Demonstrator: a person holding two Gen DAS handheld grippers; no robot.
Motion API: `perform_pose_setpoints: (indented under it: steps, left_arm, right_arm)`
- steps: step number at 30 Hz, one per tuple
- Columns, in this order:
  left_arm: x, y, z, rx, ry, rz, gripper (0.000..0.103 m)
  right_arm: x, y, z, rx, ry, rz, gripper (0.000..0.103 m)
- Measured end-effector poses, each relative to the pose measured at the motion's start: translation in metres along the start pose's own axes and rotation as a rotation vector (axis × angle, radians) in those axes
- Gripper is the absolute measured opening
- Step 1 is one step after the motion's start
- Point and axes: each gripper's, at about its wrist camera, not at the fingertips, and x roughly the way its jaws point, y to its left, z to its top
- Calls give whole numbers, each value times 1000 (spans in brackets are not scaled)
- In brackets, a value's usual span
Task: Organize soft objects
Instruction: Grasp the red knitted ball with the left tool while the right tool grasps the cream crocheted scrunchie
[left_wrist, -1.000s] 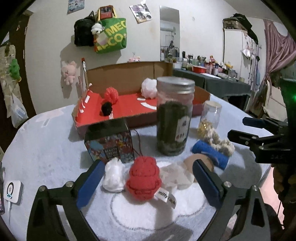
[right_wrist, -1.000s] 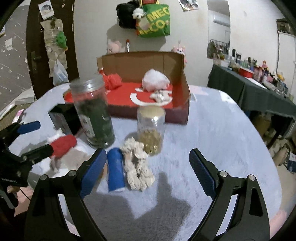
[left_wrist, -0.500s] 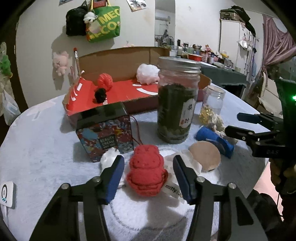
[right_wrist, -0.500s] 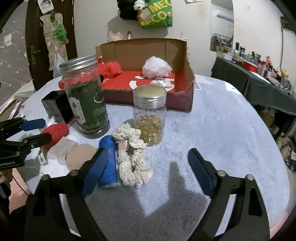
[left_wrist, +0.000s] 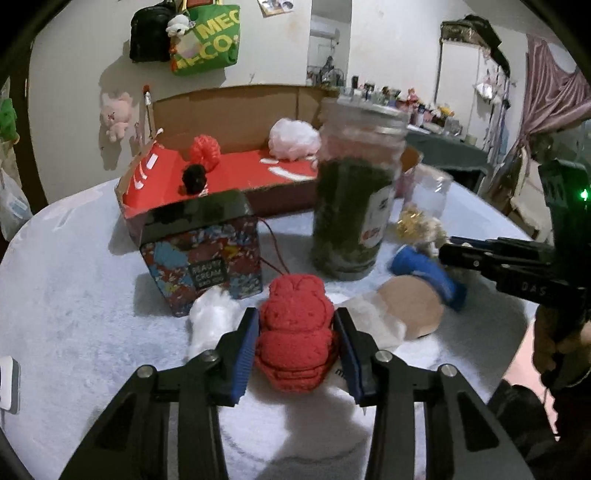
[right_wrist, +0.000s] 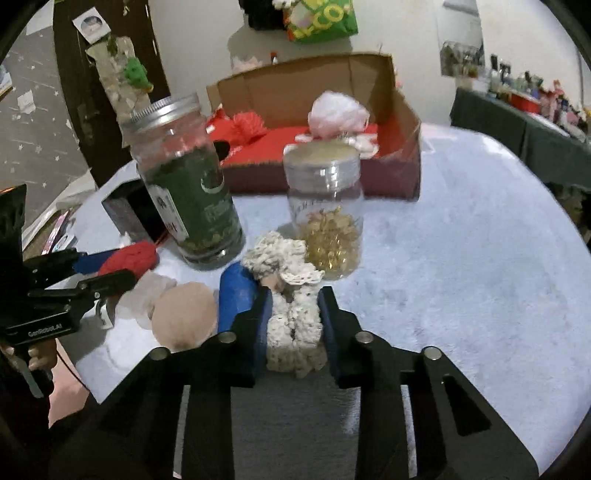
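My left gripper is shut on a red knitted plush that rests on the fluffy white table cover; it also shows in the right wrist view. My right gripper is shut on a cream crocheted scrunchie lying on the table. A blue roll, a round beige puff and a white fluffy piece lie close by. The open cardboard box with a red floor holds a red pompom, a black pompom and a pink-white puff.
A tall jar of green leaves and a small jar of golden beads stand in front of the box. A patterned cream box stands left of the tall jar. Bags and toys hang on the wall behind.
Both grippers have closed from wide open: the left onto the red plush, the right onto the cream scrunchie. Both also moved forward and lower toward their objects.
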Motion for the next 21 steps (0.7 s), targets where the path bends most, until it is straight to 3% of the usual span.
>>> perform_pose_setpoints:
  steps: [7, 11, 21]
  left_arm:
    - [-14, -12, 11, 9, -59, -26, 44]
    - [-7, -19, 11, -2, -44, -49, 43]
    - [4, -24, 9, -21, -30, -68, 44]
  right_arm:
    - [-26, 22, 8, -37, -79, 59, 24]
    - [-24, 36, 9, -37, -72, 123, 24]
    - [-12, 45, 6, -35, -38, 141, 24]
